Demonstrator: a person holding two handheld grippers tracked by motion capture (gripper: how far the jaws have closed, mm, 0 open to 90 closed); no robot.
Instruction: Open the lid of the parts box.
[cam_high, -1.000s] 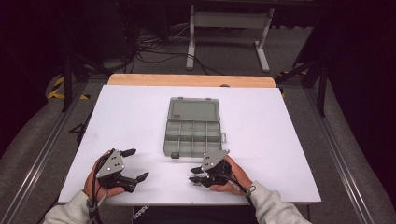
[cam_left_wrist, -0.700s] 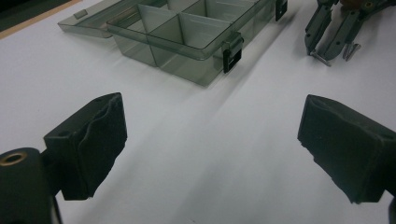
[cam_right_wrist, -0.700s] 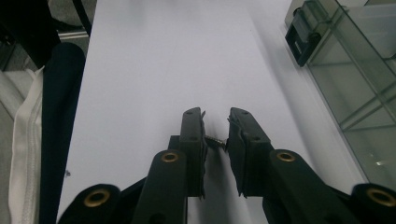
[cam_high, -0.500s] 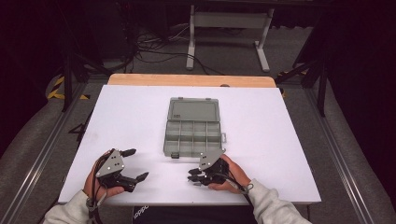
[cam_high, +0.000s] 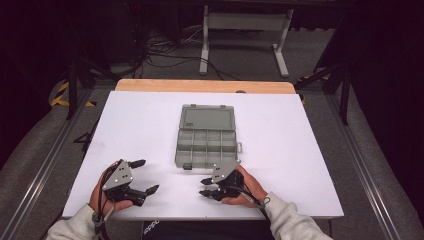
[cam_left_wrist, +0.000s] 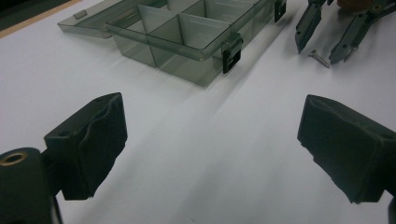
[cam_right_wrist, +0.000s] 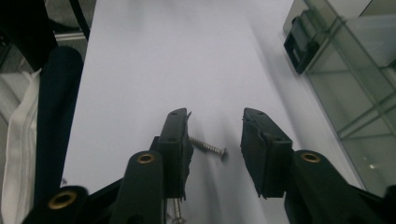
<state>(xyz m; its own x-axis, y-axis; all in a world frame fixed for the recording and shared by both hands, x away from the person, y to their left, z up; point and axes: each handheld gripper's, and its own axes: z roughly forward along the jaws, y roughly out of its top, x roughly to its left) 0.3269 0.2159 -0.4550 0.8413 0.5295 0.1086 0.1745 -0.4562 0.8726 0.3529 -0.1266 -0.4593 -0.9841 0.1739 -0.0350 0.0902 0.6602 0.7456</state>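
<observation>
Right tongs (cam_right_wrist: 215, 149), low centre of the right gripper view: jaws apart, just been opening, straddling a small silver threaded screw (cam_right_wrist: 208, 148) lying on the white bench (cam_right_wrist: 154, 70); its tip meets the left pad, the other pad stands clear. Left tongs (cam_left_wrist: 210, 154) gape wide over bare bench. Open translucent grey plastic compartment box (cam_high: 207, 136) sits mid-frame in the high view.

High view: fixed overhead cam, person's side, faces fwd and down over whole table (cam_high: 310, 150). Left gripper view: low, near tabletop, looks across at box (cam_left_wrist: 187, 42) and right gripper (cam_left_wrist: 327, 39). Right gripper view: close, steep down on screw (cam_right_wrist: 208, 148); box (cam_right_wrist: 355, 79) corner shared w/ other views.
</observation>
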